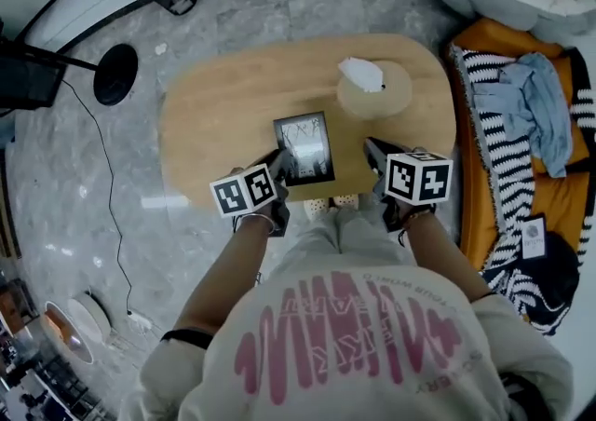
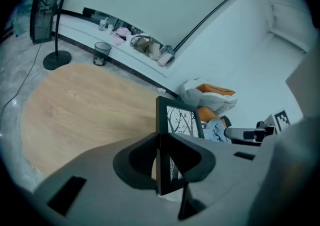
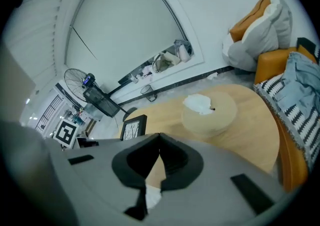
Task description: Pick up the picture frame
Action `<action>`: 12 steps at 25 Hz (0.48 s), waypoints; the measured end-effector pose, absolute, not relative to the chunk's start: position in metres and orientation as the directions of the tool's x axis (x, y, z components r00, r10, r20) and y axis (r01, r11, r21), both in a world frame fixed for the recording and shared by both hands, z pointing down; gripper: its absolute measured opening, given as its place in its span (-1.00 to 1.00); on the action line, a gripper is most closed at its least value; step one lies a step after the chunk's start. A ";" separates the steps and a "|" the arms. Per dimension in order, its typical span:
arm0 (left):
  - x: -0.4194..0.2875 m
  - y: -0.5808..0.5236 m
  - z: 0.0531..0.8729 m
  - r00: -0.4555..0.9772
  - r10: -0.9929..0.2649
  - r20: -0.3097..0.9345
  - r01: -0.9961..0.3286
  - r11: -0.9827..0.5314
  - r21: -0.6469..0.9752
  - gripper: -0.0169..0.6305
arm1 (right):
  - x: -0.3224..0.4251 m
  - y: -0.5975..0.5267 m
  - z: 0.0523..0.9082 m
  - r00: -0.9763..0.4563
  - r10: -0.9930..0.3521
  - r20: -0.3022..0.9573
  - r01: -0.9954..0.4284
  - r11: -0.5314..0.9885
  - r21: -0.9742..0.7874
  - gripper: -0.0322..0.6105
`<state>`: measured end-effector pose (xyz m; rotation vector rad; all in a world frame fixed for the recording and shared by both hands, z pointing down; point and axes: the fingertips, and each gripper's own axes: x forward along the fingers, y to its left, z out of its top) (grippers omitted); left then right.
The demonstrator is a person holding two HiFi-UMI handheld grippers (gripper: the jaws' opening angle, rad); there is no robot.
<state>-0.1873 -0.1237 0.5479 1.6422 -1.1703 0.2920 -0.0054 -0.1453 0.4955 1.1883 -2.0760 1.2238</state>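
The picture frame (image 1: 304,148) stands upright over the near side of the oval wooden table (image 1: 214,102), its left edge pinched between the jaws of my left gripper (image 1: 279,166), which are closed just the frame's thickness apart and pressing on both faces. My right gripper (image 1: 376,153) hangs just to the frame's right without touching it, its jaws brought together on nothing. Farther back on the table sits a round wooden box (image 1: 377,91) with something white on top.

Left tongs (image 2: 161,142) clamped, angled down — right tongs (image 3: 159,140) closed, empty, alongside
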 end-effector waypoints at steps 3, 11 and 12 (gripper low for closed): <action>-0.189 -0.135 0.508 0.500 -0.603 0.622 -0.782 -0.006 0.623 -0.71 | -0.015 -0.160 0.461 -0.544 -0.497 0.676 -0.838 0.277 -0.470 -0.88; -0.194 -0.169 0.395 0.504 -0.742 0.441 -0.754 -0.129 0.644 -0.71 | -0.019 -0.188 0.365 -0.564 -0.626 0.538 -0.820 0.346 -0.456 -0.88; -0.194 -0.172 0.379 0.504 -0.759 0.413 -0.748 -0.145 0.648 -0.71 | -0.019 -0.191 0.352 -0.568 -0.640 0.517 -0.816 0.356 -0.455 -0.88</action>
